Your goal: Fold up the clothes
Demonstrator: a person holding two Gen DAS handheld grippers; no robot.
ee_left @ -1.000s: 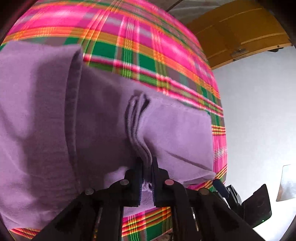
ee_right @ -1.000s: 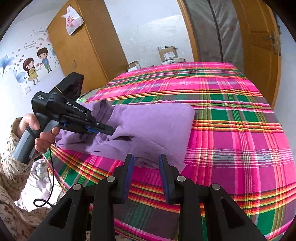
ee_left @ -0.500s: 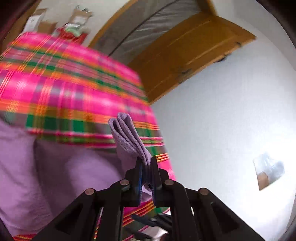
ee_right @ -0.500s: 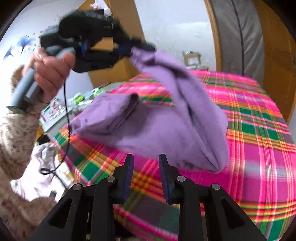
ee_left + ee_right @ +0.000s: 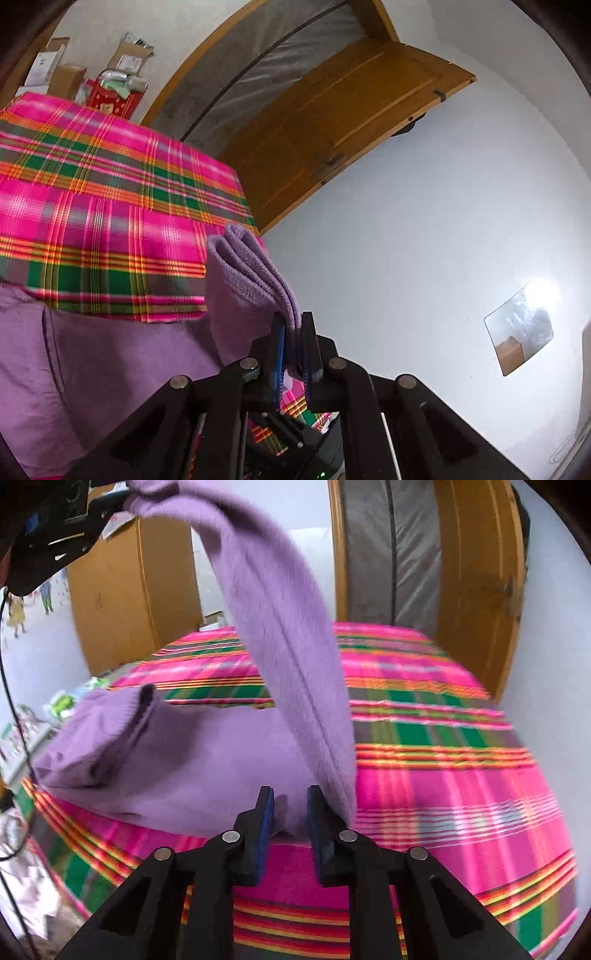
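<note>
Left hand-held gripper: black jaws with blue pads, clamped on a bunched, several-layer edge of the purple garment. The fabric is soft, fleecy knit; the pinched layers stand out past the tips as a rounded, ribbed roll.

Right hand-held gripper: same build, jaws narrow and just closing in, with the garment's near corner between the pads; contact with the pads cannot be told.

Garment: the main body lies crumpled on the bed, near its front left edge, one cuffed opening gaping toward the left. A long band rises from the near corner by the right gripper, up and leftward to the left gripper at the top of the right wrist view. Its long axis runs steeply from bed to raised gripper, a seam along it.

Bed cover: flat woven plaid, pink, green, orange.

Versus a second ago: the left gripper was low over the bed with the garment lying flat; now it is raised, the strip pulled taut. The right gripper has come up to the garment's edge.

Behind: a wooden door and cardboard boxes.
</note>
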